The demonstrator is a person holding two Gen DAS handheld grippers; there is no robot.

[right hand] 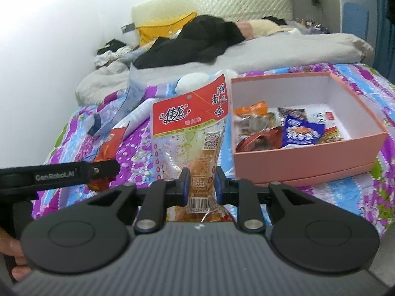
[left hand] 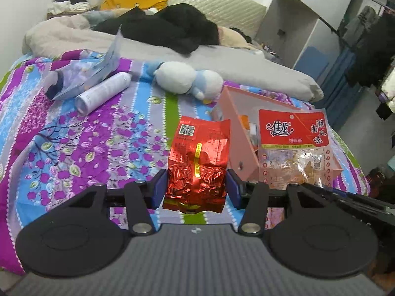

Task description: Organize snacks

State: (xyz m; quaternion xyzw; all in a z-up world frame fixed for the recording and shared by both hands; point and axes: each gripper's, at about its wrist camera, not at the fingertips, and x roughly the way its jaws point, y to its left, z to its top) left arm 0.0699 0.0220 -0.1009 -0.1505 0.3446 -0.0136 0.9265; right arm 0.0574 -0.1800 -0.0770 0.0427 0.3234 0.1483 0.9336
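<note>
My left gripper (left hand: 196, 188) is shut on a shiny red foil packet (left hand: 197, 162) and holds it upright above the bed. My right gripper (right hand: 200, 187) is shut on a clear snack bag with a red label (right hand: 190, 133), also held upright; the bag shows in the left wrist view (left hand: 293, 148) too. A pink box (right hand: 306, 155) lies on the bed to the right of the bag, with several snack packets (right hand: 301, 133) inside. The left gripper's arm (right hand: 59, 175) and the red packet (right hand: 111, 145) show at the left of the right wrist view.
The bed has a purple and blue floral sheet (left hand: 74, 135). A white cylinder (left hand: 101, 91), a clear plastic bag (left hand: 93, 74) and a white and blue plush toy (left hand: 187, 79) lie behind. A grey quilt (left hand: 246, 59) and dark clothes (left hand: 172, 29) lie farther back.
</note>
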